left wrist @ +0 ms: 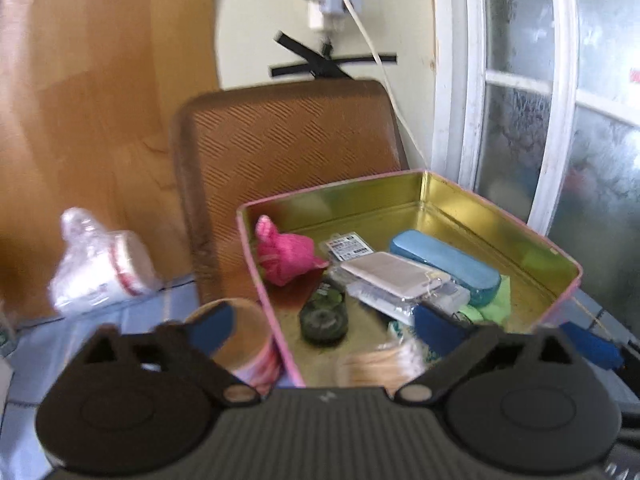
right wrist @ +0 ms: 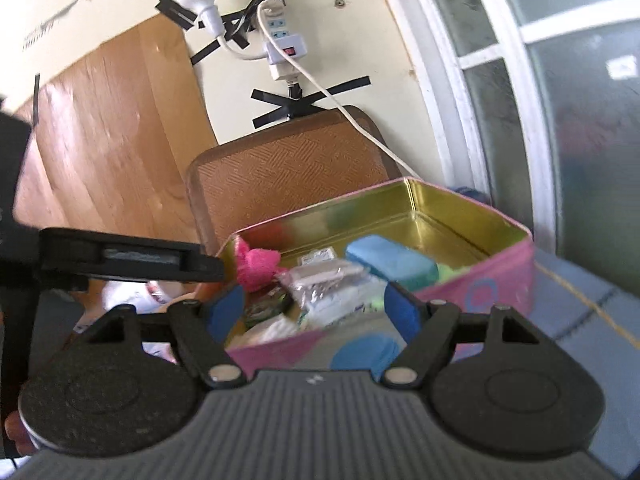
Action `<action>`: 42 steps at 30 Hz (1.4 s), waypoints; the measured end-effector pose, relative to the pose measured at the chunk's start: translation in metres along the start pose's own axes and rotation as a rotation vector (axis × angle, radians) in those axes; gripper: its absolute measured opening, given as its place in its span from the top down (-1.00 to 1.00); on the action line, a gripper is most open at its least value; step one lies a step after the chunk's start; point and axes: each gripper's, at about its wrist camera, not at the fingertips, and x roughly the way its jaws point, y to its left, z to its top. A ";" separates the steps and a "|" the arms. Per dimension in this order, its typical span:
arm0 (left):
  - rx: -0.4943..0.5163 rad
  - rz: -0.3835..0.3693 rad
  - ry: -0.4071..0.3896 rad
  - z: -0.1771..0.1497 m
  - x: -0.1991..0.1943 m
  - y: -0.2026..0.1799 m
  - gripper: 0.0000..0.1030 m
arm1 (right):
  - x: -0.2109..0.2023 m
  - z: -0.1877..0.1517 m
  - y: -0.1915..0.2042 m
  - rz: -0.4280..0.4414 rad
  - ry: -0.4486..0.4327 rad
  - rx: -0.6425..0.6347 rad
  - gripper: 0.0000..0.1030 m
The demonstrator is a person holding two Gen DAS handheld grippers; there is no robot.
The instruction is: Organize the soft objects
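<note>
A paper cup (left wrist: pixel 244 340) stands at the left, just outside the tin (left wrist: pixel 560 264), behind the left finger of the left tongs (left wrist: pixel 324 330), whose jaws are wide apart and empty. Inside the tin, at its left wall, lies the pink knitted toy (left wrist: pixel 286 254), ahead of those tongs and apart from them. Farther right lie a white phone (left wrist: pixel 394 276) and a blue case (left wrist: pixel 444 262). The right tongs (right wrist: pixel 314 314), also apart and empty, hover at the tin's near wall, the toy (right wrist: pixel 256 266) just ahead of their left finger.

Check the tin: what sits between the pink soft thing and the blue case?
In the left wrist view, between the pink soft thing and blue case: a labelled packet and a white slab.
</note>
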 end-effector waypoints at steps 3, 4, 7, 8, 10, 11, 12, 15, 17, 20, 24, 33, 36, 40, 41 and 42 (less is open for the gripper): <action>0.012 0.023 -0.021 -0.010 -0.030 0.006 -0.99 | -0.016 -0.002 0.002 0.011 0.023 0.043 -0.58; 0.022 0.031 -0.026 -0.015 -0.040 0.007 -0.99 | -0.021 -0.004 0.003 0.015 0.034 0.061 -0.59; 0.036 0.051 -0.015 -0.031 -0.063 0.009 -0.99 | -0.031 -0.007 0.004 0.041 0.076 0.122 -0.60; 0.038 0.054 -0.021 -0.037 -0.071 0.009 -0.99 | -0.033 -0.008 0.006 0.050 0.090 0.142 -0.62; 0.042 0.063 -0.035 -0.048 -0.083 0.010 -0.99 | -0.041 -0.011 0.010 0.072 0.118 0.174 -0.65; 0.044 0.068 -0.039 -0.053 -0.089 0.011 -0.99 | -0.044 -0.013 0.013 0.081 0.128 0.186 -0.68; 0.044 0.071 -0.042 -0.057 -0.094 0.011 -0.99 | -0.047 -0.014 0.016 0.088 0.137 0.195 -0.71; 0.049 0.083 -0.058 -0.068 -0.108 0.012 -0.99 | -0.055 -0.018 0.026 0.100 0.150 0.212 -0.73; 0.056 0.089 -0.065 -0.074 -0.118 0.014 -0.99 | -0.061 -0.019 0.032 0.102 0.151 0.215 -0.74; 0.051 0.094 -0.073 -0.080 -0.130 0.017 -0.99 | -0.069 -0.018 0.041 0.110 0.144 0.214 -0.74; 0.025 0.094 -0.069 -0.085 -0.146 0.023 -0.99 | -0.081 -0.016 0.052 0.124 0.117 0.194 -0.76; -0.006 0.134 -0.056 -0.099 -0.176 0.023 -0.99 | -0.108 -0.014 0.074 0.180 0.087 0.144 -0.79; -0.002 0.130 -0.058 -0.102 -0.183 0.020 -0.99 | -0.115 -0.015 0.078 0.183 0.077 0.137 -0.79; 0.003 0.115 -0.058 -0.107 -0.191 0.017 -0.99 | -0.122 -0.017 0.079 0.182 0.066 0.138 -0.79; 0.005 0.115 -0.059 -0.108 -0.193 0.016 -0.99 | -0.123 -0.017 0.079 0.179 0.062 0.139 -0.80; 0.005 0.113 -0.061 -0.109 -0.195 0.015 -0.99 | -0.124 -0.018 0.079 0.177 0.057 0.138 -0.80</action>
